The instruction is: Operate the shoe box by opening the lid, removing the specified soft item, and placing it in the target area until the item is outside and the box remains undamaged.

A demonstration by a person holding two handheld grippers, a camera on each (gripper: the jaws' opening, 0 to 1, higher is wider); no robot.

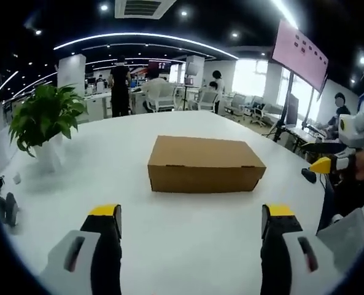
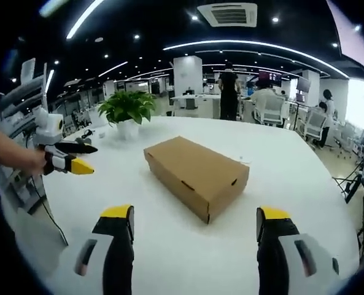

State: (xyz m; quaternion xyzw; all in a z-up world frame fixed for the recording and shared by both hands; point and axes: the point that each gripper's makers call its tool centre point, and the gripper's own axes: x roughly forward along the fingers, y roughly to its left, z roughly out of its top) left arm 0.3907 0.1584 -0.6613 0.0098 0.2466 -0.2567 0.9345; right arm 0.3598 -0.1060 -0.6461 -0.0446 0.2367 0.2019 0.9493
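The shoe box (image 1: pixel 205 165) is sitting closed on the table (image 1: pixel 169 246), ahead of both grippers' wide-apart, empty jaws. Prying carelessly at the lid risks tearing or creasing the thin cardboard.

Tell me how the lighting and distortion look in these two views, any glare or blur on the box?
Left gripper view: even overhead office light, shoe box sharp, only a soft shadow at its base, table bright; fisheye bends the ceiling strips. Right gripper view: similar, shoe box crisp without glare, edges curved, the window washed out.
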